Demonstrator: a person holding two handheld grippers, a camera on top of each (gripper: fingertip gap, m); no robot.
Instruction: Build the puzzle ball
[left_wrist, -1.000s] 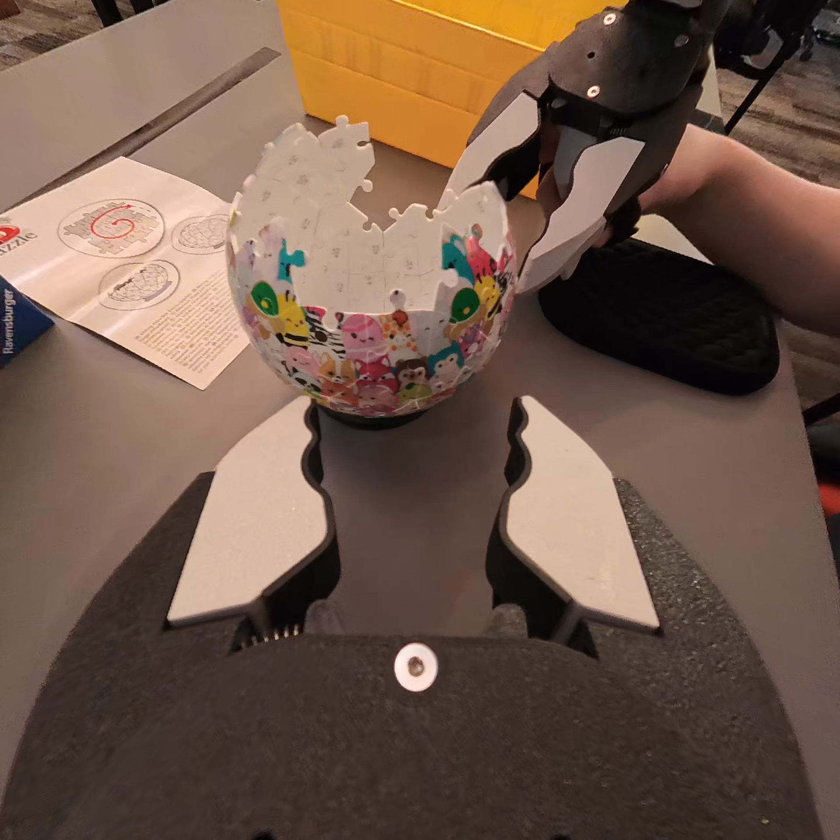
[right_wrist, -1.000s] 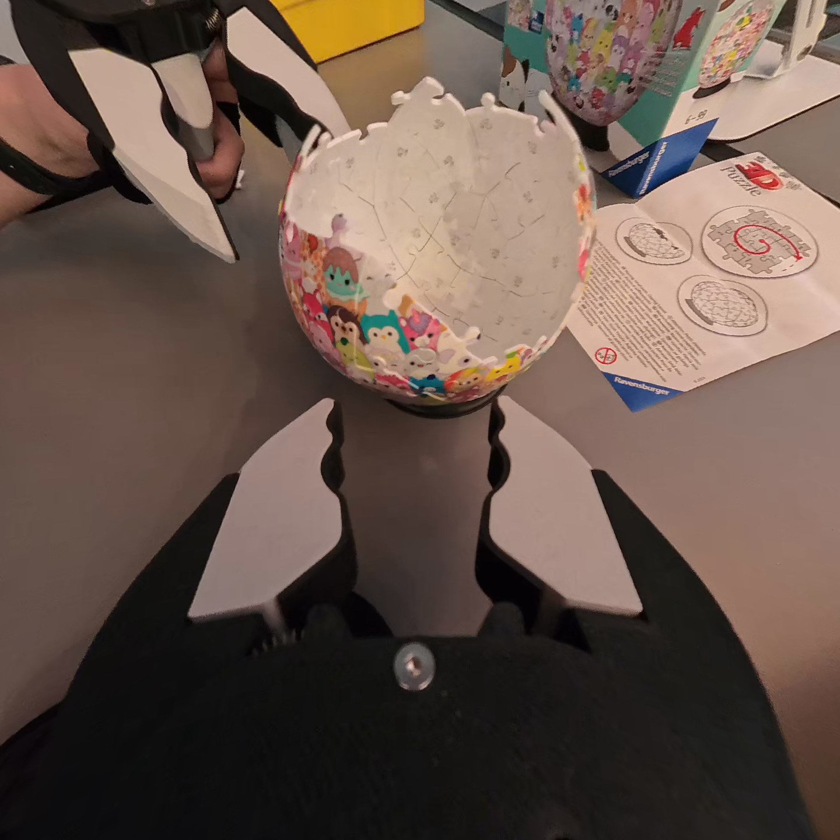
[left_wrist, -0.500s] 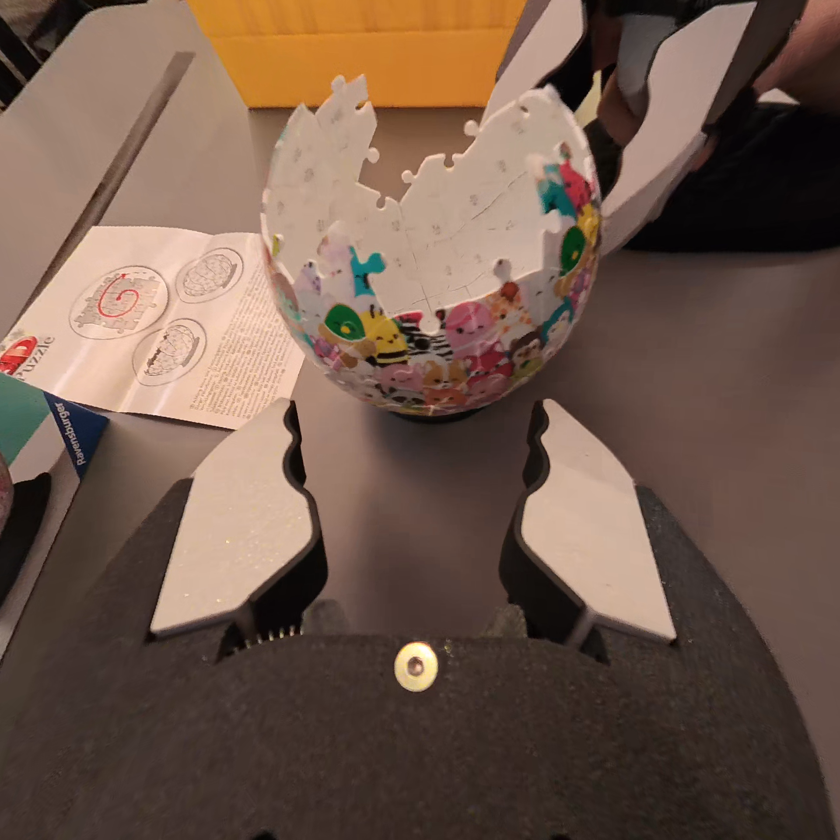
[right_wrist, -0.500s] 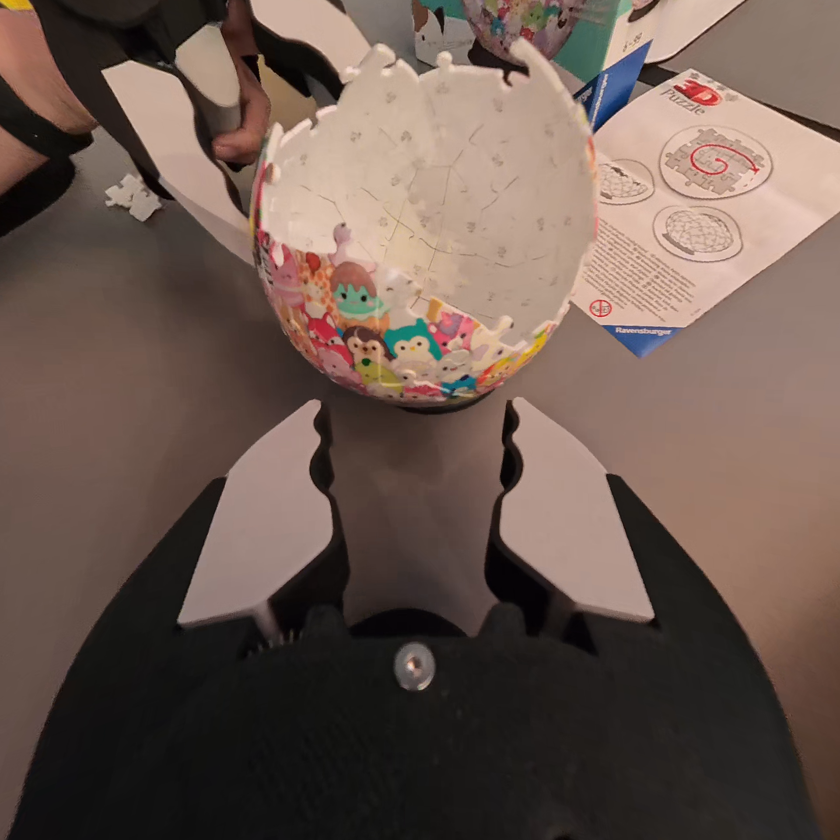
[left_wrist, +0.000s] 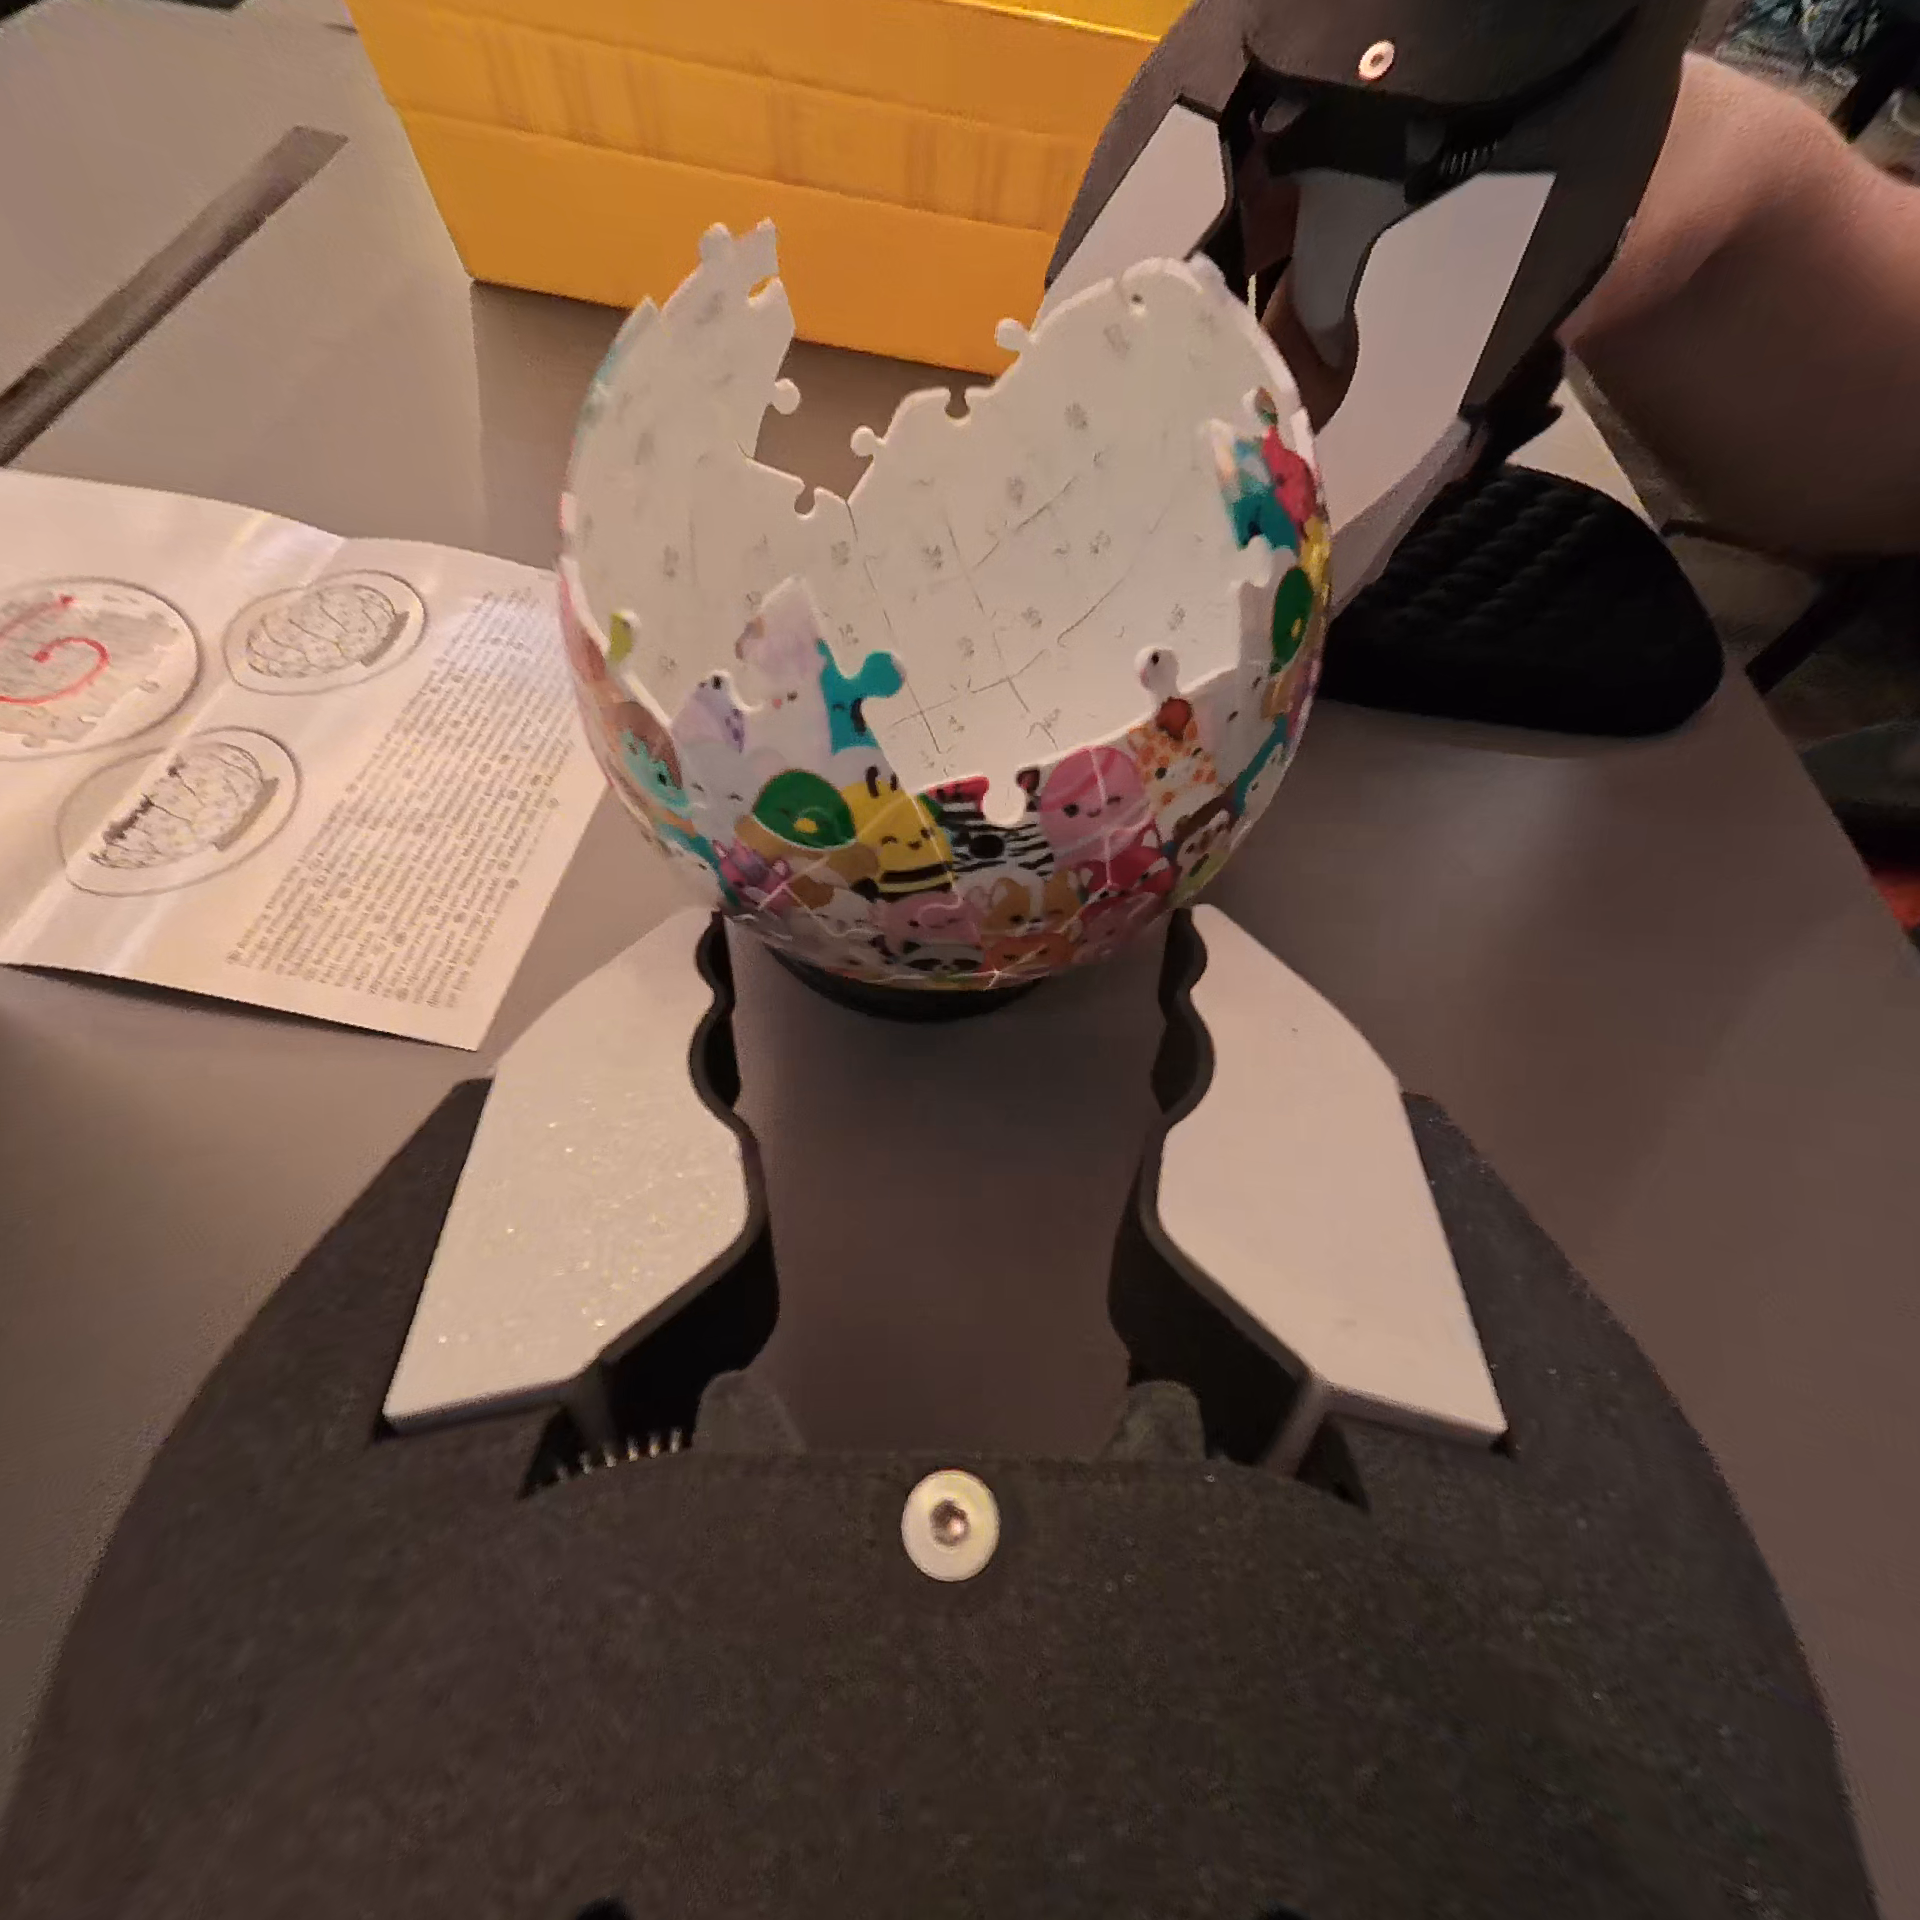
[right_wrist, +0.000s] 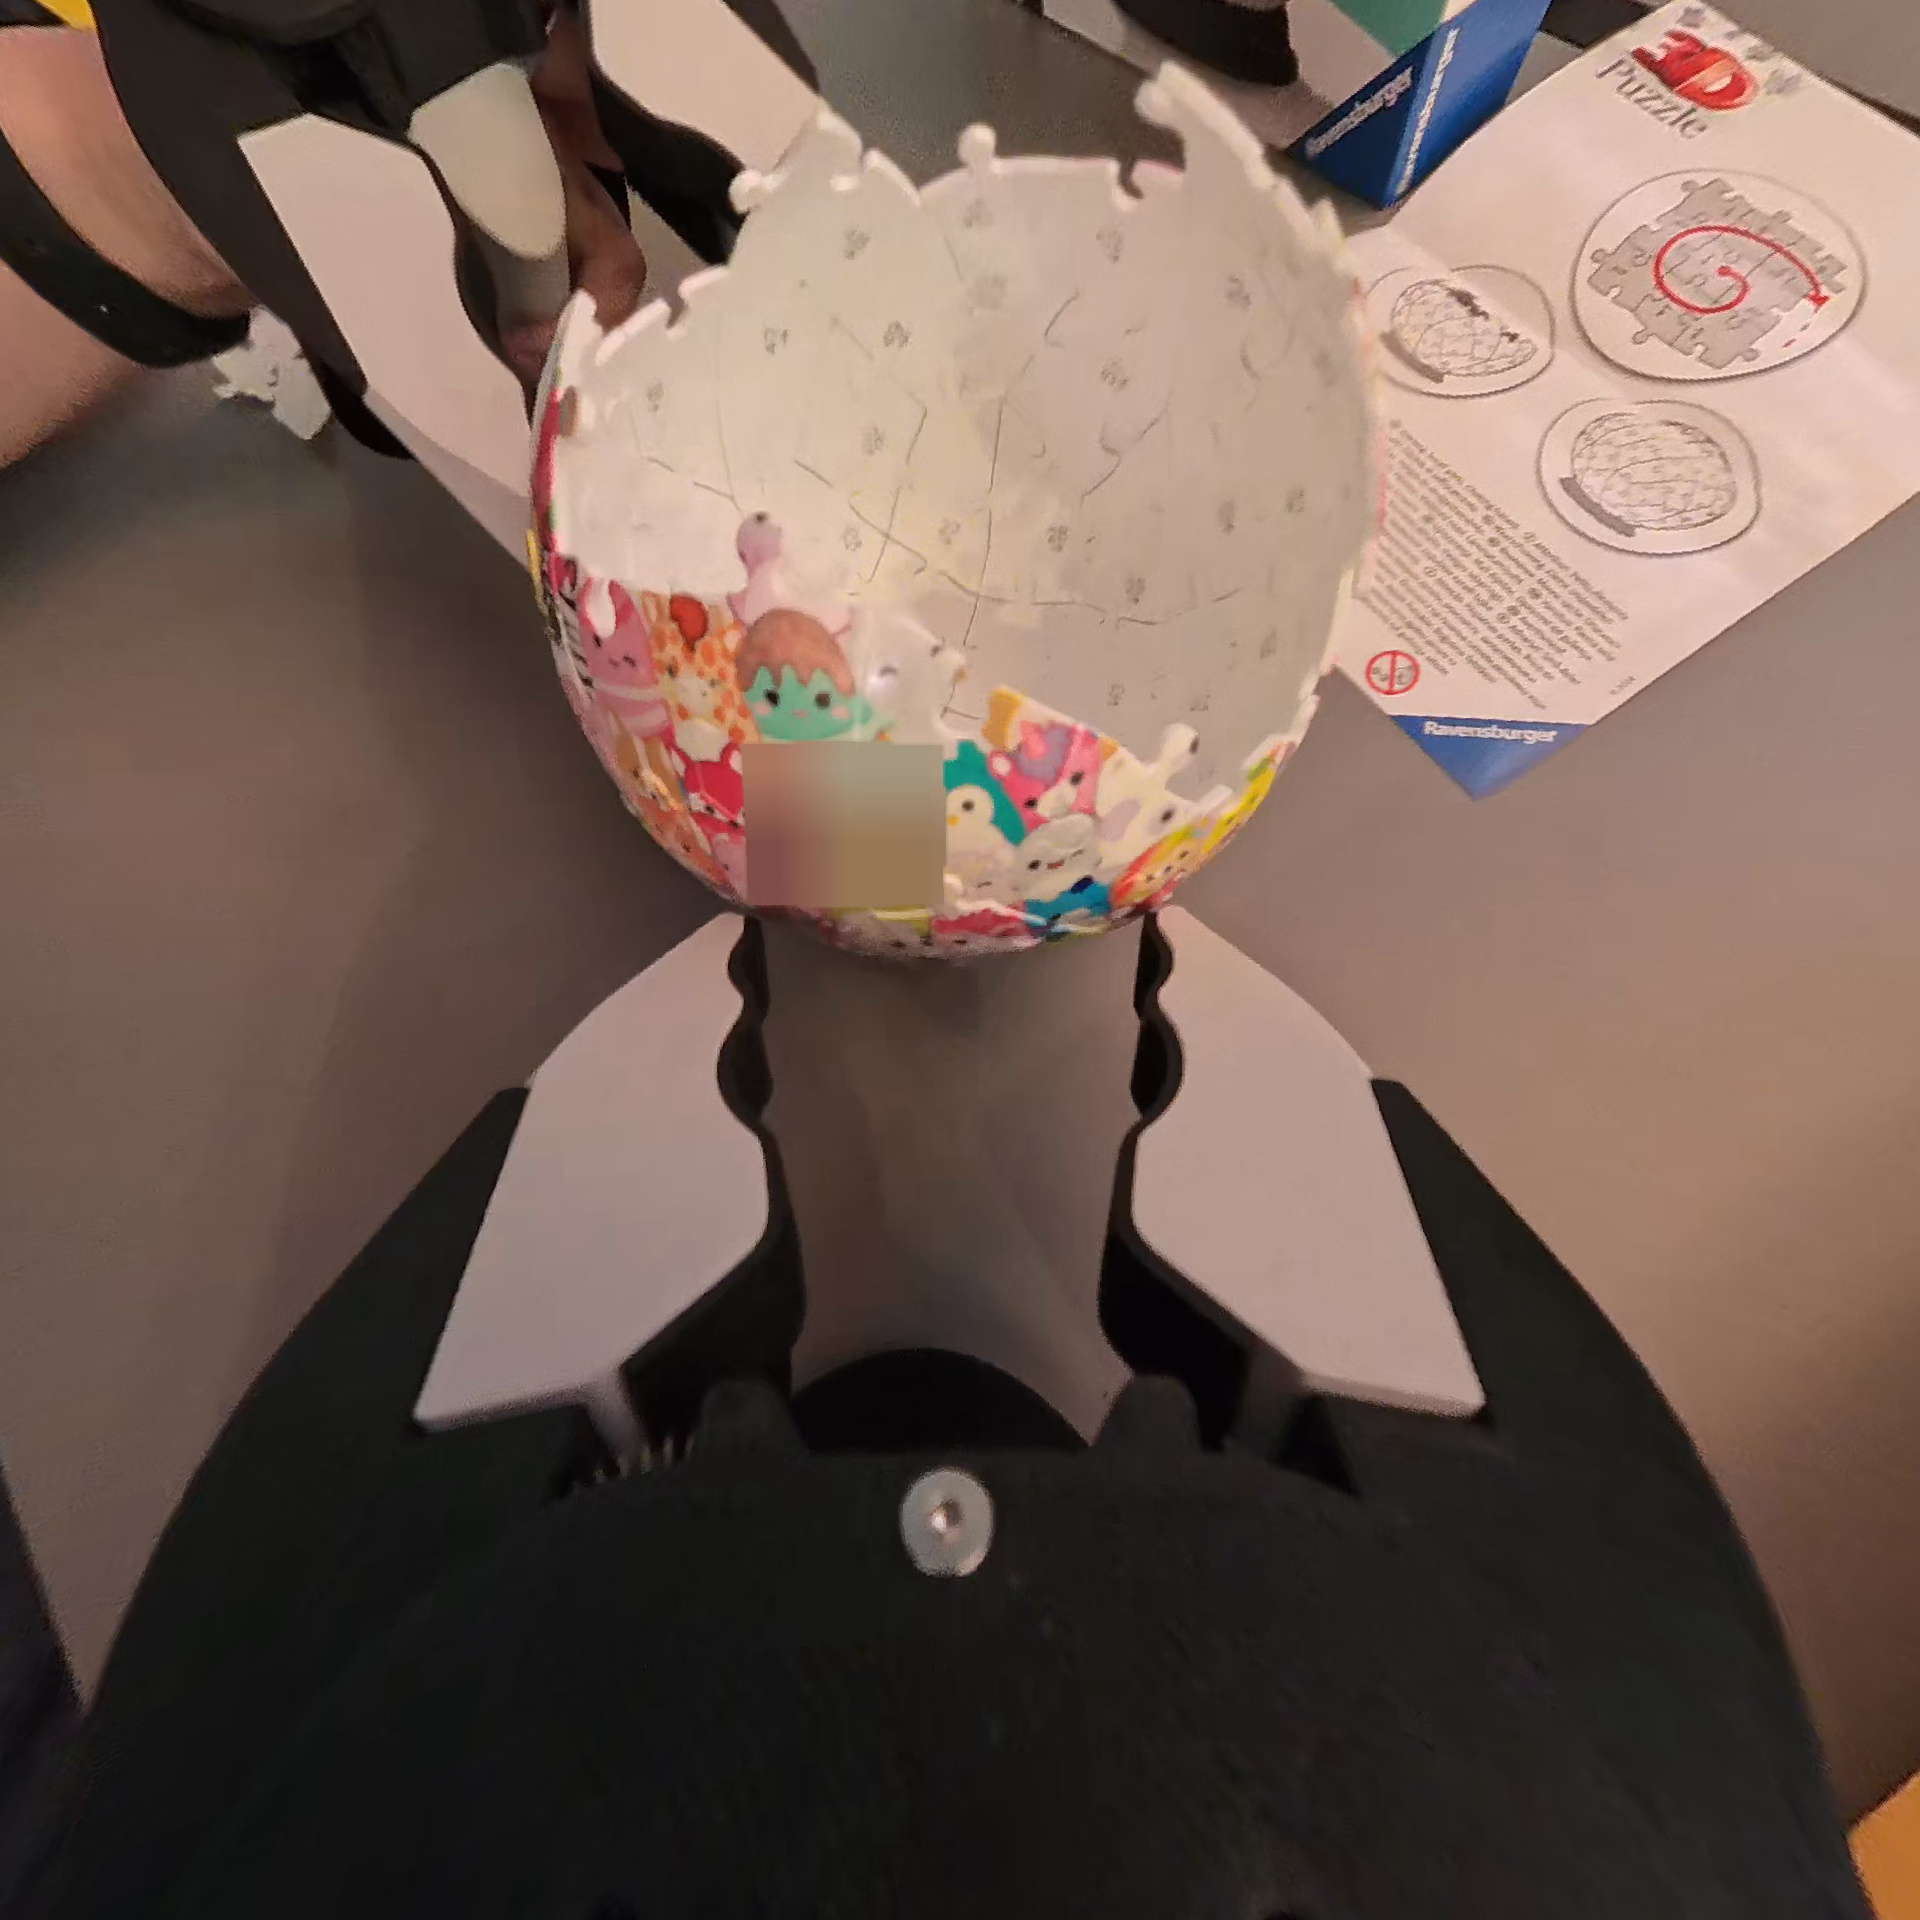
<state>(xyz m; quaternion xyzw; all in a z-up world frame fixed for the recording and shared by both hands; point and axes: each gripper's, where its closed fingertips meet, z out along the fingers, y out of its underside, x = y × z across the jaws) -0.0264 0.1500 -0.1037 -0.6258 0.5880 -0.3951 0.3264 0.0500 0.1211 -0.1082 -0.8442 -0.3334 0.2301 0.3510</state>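
Note:
The half-built puzzle ball (left_wrist: 1039, 540) is an open shell, white inside and covered in colourful cartoon animals outside, with a jagged rim. It sits on a black stand (left_wrist: 914, 1003) on the grey table. My left gripper (left_wrist: 945, 935) is open and empty, its fingertips on either side of the ball's base. My right gripper (right_wrist: 945, 935) is open and empty, also flanking the ball's (right_wrist: 1039, 436) underside from the opposite side. It shows in the left wrist view (left_wrist: 1288, 343) behind the ball's right rim. I cannot tell whether either gripper touches the ball.
A folded instruction sheet (left_wrist: 260, 758) lies left of the ball, also in the right wrist view (right_wrist: 1621, 416). A yellow box (left_wrist: 748, 135) stands behind. A black pad (left_wrist: 1507, 603) lies at right. Loose white pieces (right_wrist: 265, 379) and a puzzle box corner (right_wrist: 1392, 114) are nearby.
Both grippers have moved in closer to the ball, so their open fingertips now flank its lower part. The ball stays on its stand.

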